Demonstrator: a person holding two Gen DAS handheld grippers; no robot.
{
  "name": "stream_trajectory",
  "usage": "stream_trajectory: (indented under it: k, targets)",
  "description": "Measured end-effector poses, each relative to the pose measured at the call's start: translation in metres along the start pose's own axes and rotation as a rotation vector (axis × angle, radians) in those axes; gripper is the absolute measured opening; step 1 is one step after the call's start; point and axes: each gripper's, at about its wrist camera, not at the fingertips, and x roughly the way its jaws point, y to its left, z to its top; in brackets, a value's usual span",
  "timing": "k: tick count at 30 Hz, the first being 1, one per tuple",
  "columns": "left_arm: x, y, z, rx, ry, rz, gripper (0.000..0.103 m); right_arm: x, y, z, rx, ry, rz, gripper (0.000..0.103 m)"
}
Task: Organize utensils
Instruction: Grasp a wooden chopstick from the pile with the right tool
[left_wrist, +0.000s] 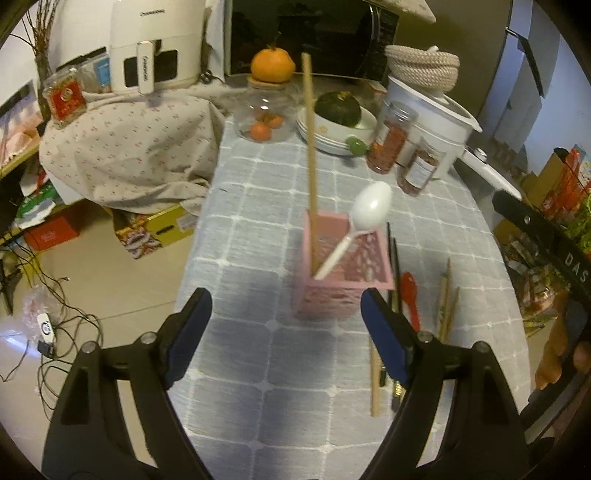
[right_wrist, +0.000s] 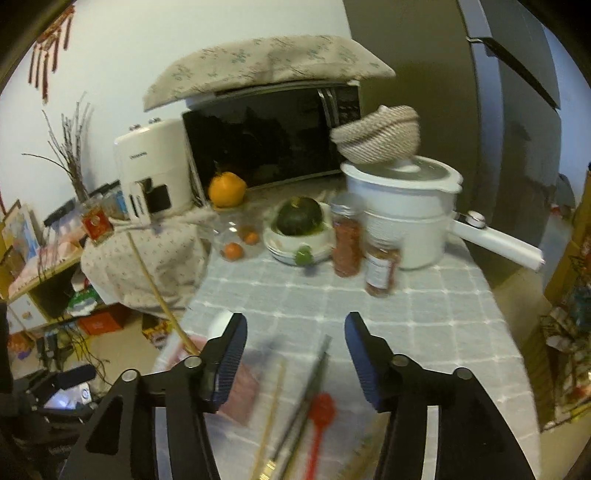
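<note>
A pink lattice holder (left_wrist: 343, 266) stands on the grey checked tablecloth (left_wrist: 258, 206). In it are an upright wooden chopstick (left_wrist: 310, 129) and a white plastic spoon (left_wrist: 371, 206). My left gripper (left_wrist: 285, 295) is open just in front of the holder, with nothing between its fingers. Right of the holder lie dark chopsticks (left_wrist: 395, 266), a red spoon (left_wrist: 410, 295) and wooden chopsticks (left_wrist: 447, 302). My right gripper (right_wrist: 295, 317) is open and empty above the red spoon (right_wrist: 321, 410) and the dark chopsticks (right_wrist: 310, 384). The holder (right_wrist: 240, 395) shows blurred behind its left finger.
At the back of the table stand a glass jar (left_wrist: 264, 110) topped by an orange, stacked bowls with a green squash (left_wrist: 338, 107), two spice jars (left_wrist: 391, 140) and a white pot (left_wrist: 439, 122). A microwave (right_wrist: 266, 136) sits behind. The table's left edge drops to a cluttered floor.
</note>
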Motion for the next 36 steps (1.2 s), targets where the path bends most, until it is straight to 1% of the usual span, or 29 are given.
stream_trajectory:
  k: [4,8,9,11,15,16,18,19,21,24,29,31,33,35,36]
  targets:
    - [0.003,-0.008,-0.005,0.003,0.011,-0.007,0.084,-0.003,-0.024,-0.011,0.0,0.057,-0.046,0.065]
    - [0.01,-0.014,-0.01,0.015,0.055,-0.028,0.084,0.003,-0.044,-0.029,0.035,0.143,-0.06,0.07]
    - [0.012,-0.016,-0.011,0.021,0.072,-0.034,0.084,0.006,-0.048,-0.034,0.043,0.165,-0.066,0.07]
    - [0.016,-0.019,-0.013,0.037,0.084,-0.027,0.084,0.015,-0.055,-0.042,0.048,0.241,-0.089,0.07]
    - [0.028,-0.025,-0.017,0.068,0.119,-0.017,0.084,0.025,-0.066,-0.051,0.044,0.331,-0.107,0.071]
    - [0.031,-0.027,-0.018,0.073,0.129,-0.017,0.084,0.03,-0.07,-0.053,0.047,0.367,-0.112,0.071]
    - [0.037,-0.032,-0.021,0.082,0.155,-0.022,0.084,0.037,-0.077,-0.056,0.07,0.405,-0.11,0.072]
    - [0.04,-0.035,-0.022,0.087,0.168,-0.027,0.084,0.043,-0.083,-0.058,0.092,0.438,-0.104,0.072]
    - [0.045,-0.04,-0.024,0.1,0.192,-0.035,0.084,0.05,-0.091,-0.061,0.121,0.475,-0.102,0.072]
    - [0.049,-0.048,-0.026,0.118,0.212,-0.044,0.084,0.066,-0.106,-0.068,0.16,0.537,-0.123,0.072]
    - [0.054,-0.053,-0.026,0.124,0.235,-0.057,0.084,0.087,-0.121,-0.079,0.203,0.601,-0.144,0.072]
    - [0.055,-0.054,-0.026,0.122,0.242,-0.063,0.084,0.096,-0.123,-0.084,0.21,0.624,-0.153,0.07]
    - [0.054,-0.054,-0.026,0.121,0.244,-0.067,0.084,0.102,-0.122,-0.087,0.204,0.64,-0.164,0.063]
    - [0.054,-0.054,-0.027,0.125,0.245,-0.069,0.084,0.109,-0.119,-0.091,0.199,0.659,-0.16,0.059]
    - [0.054,-0.055,-0.027,0.127,0.245,-0.069,0.084,0.112,-0.116,-0.092,0.179,0.664,-0.176,0.058]
